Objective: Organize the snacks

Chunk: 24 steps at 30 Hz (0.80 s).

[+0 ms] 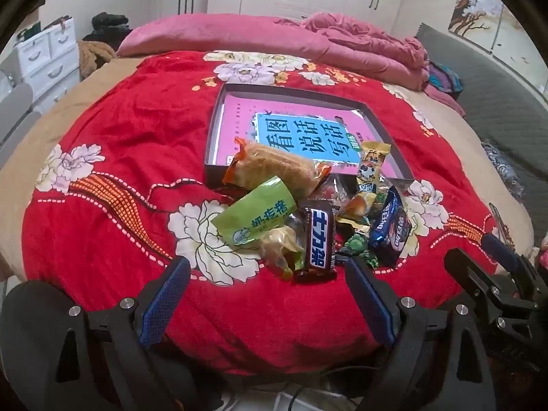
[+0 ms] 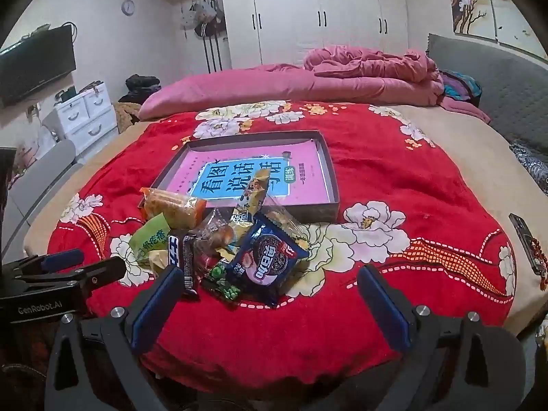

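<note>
Both the left claw (image 1: 267, 294) and the right claw (image 2: 270, 299) are spread wide and pinch nothing. The snacks (image 1: 308, 212) lie in a pile on the red blanket (image 1: 113, 130) of the bed, near its front edge, touching the shallow box (image 1: 214, 126) behind them.

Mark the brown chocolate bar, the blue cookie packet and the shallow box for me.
Brown chocolate bar (image 1: 319, 236): left wrist view, middle of its wrapper.
Blue cookie packet (image 2: 267, 261): right wrist view, centre of the printed front.
Shallow box (image 2: 310, 211): right wrist view, near outer wall.
</note>
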Motion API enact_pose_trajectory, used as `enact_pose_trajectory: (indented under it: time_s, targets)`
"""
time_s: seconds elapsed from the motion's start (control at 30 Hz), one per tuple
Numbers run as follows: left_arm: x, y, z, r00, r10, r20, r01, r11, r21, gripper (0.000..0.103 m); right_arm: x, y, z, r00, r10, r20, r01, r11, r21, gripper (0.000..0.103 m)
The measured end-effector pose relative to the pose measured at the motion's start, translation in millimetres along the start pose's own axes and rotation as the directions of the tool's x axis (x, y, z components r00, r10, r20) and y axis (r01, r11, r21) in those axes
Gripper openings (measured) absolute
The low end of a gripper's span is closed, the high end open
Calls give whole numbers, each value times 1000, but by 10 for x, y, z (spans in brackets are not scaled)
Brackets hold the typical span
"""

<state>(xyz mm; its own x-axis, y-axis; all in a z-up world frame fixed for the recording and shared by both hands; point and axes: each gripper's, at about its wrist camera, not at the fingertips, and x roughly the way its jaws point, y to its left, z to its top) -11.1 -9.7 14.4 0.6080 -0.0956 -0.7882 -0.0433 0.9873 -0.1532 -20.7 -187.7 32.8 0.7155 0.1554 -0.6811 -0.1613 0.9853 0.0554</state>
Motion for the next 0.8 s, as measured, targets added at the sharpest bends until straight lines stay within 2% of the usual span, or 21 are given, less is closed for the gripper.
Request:
enact_pose_trajectory:
  time_s: [0.8]
  targets:
    - [-25,-11,-12,1000,-5,2,5,1000,5,92,-7,-1,-2,1000,2,3,-2,1000,1,102]
